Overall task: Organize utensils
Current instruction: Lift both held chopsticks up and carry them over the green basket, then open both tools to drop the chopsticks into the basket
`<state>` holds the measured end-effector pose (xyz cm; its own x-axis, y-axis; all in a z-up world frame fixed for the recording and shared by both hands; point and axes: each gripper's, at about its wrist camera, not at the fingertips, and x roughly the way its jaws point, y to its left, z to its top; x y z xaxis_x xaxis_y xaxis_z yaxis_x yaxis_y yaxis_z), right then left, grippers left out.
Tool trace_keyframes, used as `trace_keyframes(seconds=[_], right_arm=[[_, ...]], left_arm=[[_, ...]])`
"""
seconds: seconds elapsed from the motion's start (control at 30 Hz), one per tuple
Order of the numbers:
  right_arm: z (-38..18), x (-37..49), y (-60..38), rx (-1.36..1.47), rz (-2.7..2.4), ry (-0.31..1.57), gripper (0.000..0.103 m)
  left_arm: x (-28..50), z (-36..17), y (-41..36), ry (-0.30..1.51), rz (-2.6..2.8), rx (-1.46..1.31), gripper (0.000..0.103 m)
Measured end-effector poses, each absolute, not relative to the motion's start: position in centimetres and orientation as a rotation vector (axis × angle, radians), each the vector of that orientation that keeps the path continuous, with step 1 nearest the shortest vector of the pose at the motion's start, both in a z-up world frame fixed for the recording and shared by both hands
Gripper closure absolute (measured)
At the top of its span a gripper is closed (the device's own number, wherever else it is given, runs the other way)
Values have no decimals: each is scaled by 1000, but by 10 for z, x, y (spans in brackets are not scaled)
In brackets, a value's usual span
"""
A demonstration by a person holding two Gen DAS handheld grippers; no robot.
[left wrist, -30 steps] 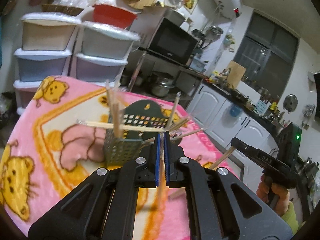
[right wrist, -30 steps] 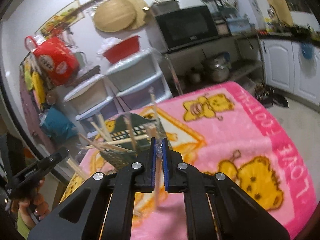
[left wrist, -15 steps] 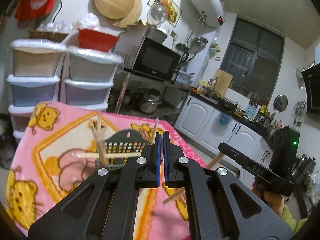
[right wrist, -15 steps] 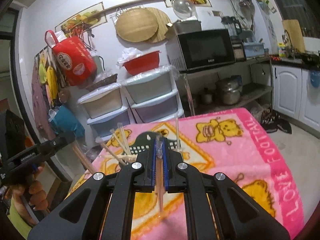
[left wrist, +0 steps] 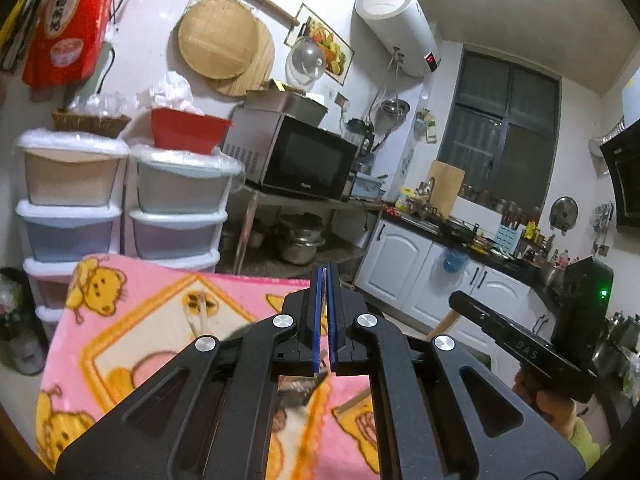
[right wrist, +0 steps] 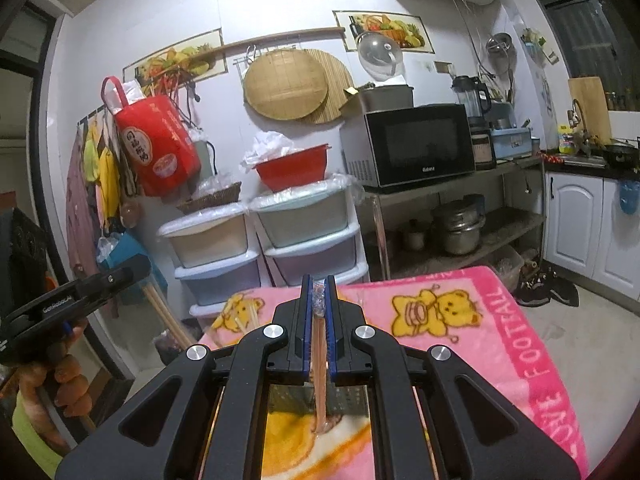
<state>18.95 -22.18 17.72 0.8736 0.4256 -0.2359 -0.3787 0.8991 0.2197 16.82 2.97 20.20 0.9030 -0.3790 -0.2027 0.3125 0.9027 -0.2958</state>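
Note:
My right gripper [right wrist: 319, 284] is shut on a pair of wrapped wooden chopsticks [right wrist: 320, 364] that hang down between the jaws. Below it a slice of the mesh utensil holder [right wrist: 344, 398] shows, mostly hidden by the gripper body. My left gripper [left wrist: 325, 270] is shut, its blue pads pressed almost together; chopsticks it holds show only in the right wrist view [right wrist: 168, 316], slanting down under the left gripper [right wrist: 72, 300]. More chopstick tips [left wrist: 198, 316] stick up from the holder. The right gripper [left wrist: 508, 340] appears at the right, chopsticks [left wrist: 442, 324] below it.
A pink bear-print blanket [right wrist: 500, 320] covers the table. Behind stand stacked plastic drawers [right wrist: 264, 248], a red basin [right wrist: 292, 166], a microwave [right wrist: 416, 146] on a metal shelf with pots [right wrist: 460, 228], and white cabinets [left wrist: 404, 264] at the right.
Both grippers have lifted and tilted up with their chopsticks. The utensil holder has dropped from the middle of both views to behind the gripper bodies.

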Motion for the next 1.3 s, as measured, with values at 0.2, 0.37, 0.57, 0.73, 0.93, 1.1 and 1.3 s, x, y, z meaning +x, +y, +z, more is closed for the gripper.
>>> trace_keyframes(seconds=[0.2, 0.37, 0.57, 0.73, 0.93, 1.1, 1.3], right_arm=[[199, 198, -220, 158, 407, 230, 97], [214, 208, -219, 152, 384, 188, 97], [219, 228, -213, 133, 344, 165, 97], [212, 239, -203, 99, 324, 154, 97], [197, 253, -194, 74, 325, 167, 97], [177, 267, -188, 71, 325, 199, 97], [157, 276, -180, 79, 343, 209, 97]], left_arm=[[183, 221, 35, 230, -325, -248, 102], [195, 232, 37, 208, -294, -241, 102], [214, 237, 38, 191, -260, -239, 102], [230, 234, 37, 179, -242, -233, 102], [243, 224, 32, 171, -223, -212, 102], [251, 209, 30, 182, -221, -200, 102], [261, 188, 30, 216, -218, -205, 102]])
